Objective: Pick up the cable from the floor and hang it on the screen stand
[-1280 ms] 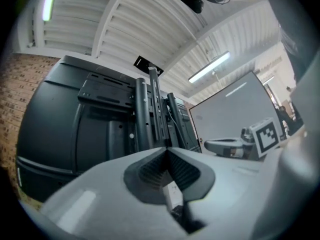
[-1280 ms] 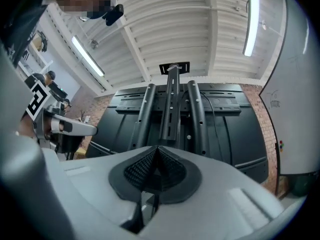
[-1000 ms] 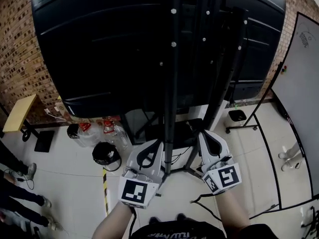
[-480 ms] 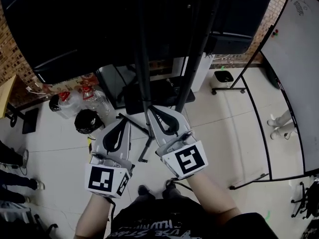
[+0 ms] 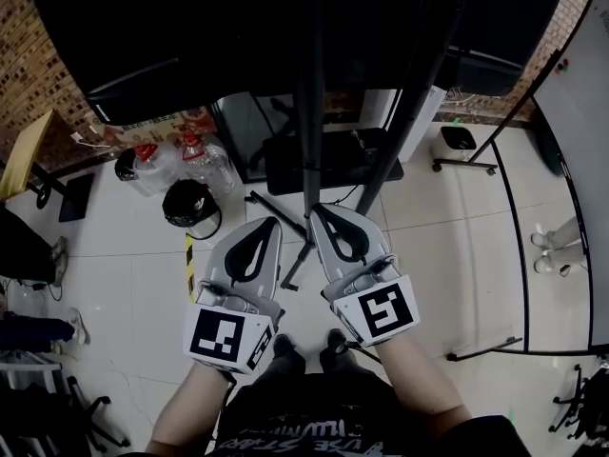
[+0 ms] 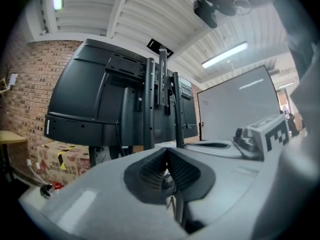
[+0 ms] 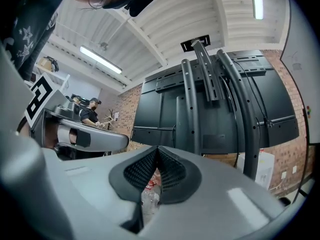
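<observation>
The black screen stand [image 5: 309,112] rises in front of me with two dark screens [image 5: 190,36] on it; its poles also show in the left gripper view [image 6: 161,99] and as the stand [image 7: 200,104] in the right gripper view. My left gripper [image 5: 270,223] and right gripper [image 5: 319,213] are side by side just before the stand's foot [image 5: 285,269], both shut with nothing between the jaws. A thin dark cable [image 5: 350,347] lies on the floor by my feet, under the right forearm; most of it is hidden.
Clear bottles with red caps [image 5: 157,165] and a black bucket [image 5: 190,203] stand left of the stand. A whiteboard on a wheeled frame [image 5: 571,112] is at the right, with a small black bin [image 5: 460,139] near it. A wooden table [image 5: 24,150] and another person's shoes [image 5: 65,327] are at the left.
The two grippers have come close together, side by side, in front of the stand's foot. The head view has tipped further down to the floor. Both stay shut.
</observation>
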A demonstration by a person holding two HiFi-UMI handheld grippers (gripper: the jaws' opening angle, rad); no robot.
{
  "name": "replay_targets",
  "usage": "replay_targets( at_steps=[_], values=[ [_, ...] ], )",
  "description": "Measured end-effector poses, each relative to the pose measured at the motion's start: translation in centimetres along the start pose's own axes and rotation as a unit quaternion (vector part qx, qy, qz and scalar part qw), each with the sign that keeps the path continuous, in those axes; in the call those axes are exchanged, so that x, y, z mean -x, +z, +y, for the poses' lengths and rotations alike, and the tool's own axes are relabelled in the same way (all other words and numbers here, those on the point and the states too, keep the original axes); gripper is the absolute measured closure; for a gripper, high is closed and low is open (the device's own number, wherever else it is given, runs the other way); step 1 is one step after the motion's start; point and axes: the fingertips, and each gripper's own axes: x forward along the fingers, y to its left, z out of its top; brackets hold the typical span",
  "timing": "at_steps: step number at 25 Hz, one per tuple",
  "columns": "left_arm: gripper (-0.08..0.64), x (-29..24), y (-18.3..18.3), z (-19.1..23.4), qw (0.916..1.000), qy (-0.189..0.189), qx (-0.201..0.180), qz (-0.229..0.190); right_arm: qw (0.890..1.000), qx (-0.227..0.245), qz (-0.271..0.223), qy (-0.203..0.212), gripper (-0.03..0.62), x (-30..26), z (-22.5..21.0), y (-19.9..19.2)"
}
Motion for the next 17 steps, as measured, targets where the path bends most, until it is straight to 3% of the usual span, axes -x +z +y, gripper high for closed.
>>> replay_targets(
  at_steps=[17],
  values=[
    [0.555, 0.6, -2.2, 1.0, 0.9994, 0.024, 0.018, 0.015, 1.0, 0.008, 0.021, 0.019, 0.584, 0.3, 0.5, -2.6]
  ],
)
